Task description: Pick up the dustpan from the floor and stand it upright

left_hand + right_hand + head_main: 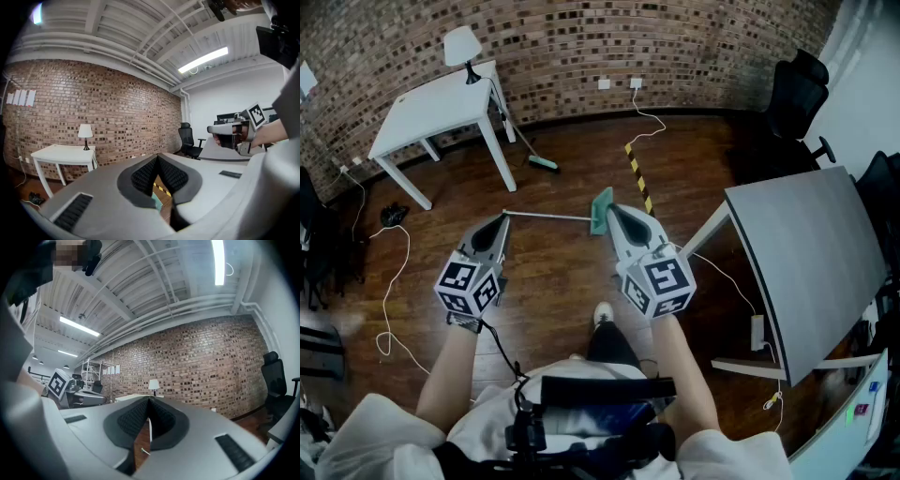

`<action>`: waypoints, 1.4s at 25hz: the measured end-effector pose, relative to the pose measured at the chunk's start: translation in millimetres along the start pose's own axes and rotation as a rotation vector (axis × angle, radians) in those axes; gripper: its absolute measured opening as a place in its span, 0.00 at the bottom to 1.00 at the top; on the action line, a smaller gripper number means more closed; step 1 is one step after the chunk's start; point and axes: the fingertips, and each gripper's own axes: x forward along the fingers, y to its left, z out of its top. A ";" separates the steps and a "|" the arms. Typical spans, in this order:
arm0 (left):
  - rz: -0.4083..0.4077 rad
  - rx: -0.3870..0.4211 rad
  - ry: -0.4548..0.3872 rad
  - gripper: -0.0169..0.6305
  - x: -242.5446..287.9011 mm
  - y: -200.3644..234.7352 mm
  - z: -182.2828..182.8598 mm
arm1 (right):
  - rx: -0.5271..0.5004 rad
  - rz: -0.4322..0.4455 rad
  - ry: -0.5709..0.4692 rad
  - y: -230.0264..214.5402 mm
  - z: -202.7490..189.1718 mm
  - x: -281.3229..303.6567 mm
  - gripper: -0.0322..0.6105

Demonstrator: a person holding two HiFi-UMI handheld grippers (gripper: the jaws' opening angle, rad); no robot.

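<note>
The dustpan lies flat on the wooden floor, its teal pan (600,211) to the right and its thin pale handle (546,217) running left. My left gripper (502,217) is held level above the handle's left end, jaws shut and empty. Above the pan's right edge my right gripper (610,208) is also shut with nothing in it. In the left gripper view the jaws (158,157) are closed, and a bit of the teal pan (157,199) shows below them. The right gripper view has its closed jaws (148,400) facing the brick wall.
A white table (441,108) with a lamp (462,47) stands at the back left, a broom (542,163) leaning on it. A grey desk (806,262) fills the right, with black chairs (797,94) behind. Cables (389,281) and a striped tape strip (637,178) lie on the floor.
</note>
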 end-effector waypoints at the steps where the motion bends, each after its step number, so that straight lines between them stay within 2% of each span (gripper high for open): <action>1: 0.004 -0.006 0.003 0.03 8.0 8.6 -2.2 | 0.003 0.001 0.002 -4.4 -2.9 11.2 0.04; 7: 0.011 -0.014 0.018 0.03 73.9 57.3 -8.5 | 0.018 0.008 0.006 -43.7 -19.4 86.7 0.04; 11: 0.027 -0.028 -0.010 0.03 139.7 97.3 6.0 | 0.033 0.026 0.022 -86.4 -27.4 153.7 0.04; 16: 0.043 -0.018 -0.003 0.03 228.3 138.8 28.3 | 0.046 0.040 0.036 -149.6 -23.6 231.0 0.04; 20: 0.062 -0.005 0.009 0.03 275.1 169.6 39.2 | 0.033 0.040 0.041 -184.7 -18.5 286.4 0.04; 23: 0.056 0.020 0.030 0.03 295.0 186.9 41.7 | 0.018 0.031 0.037 -197.0 -14.2 316.2 0.04; 27: 0.054 0.012 0.039 0.03 310.2 217.0 47.0 | 0.022 0.006 0.033 -201.9 -9.8 349.3 0.04; 35: 0.029 0.015 0.033 0.04 317.0 255.1 46.1 | 0.011 -0.013 0.064 -195.1 -16.6 384.8 0.04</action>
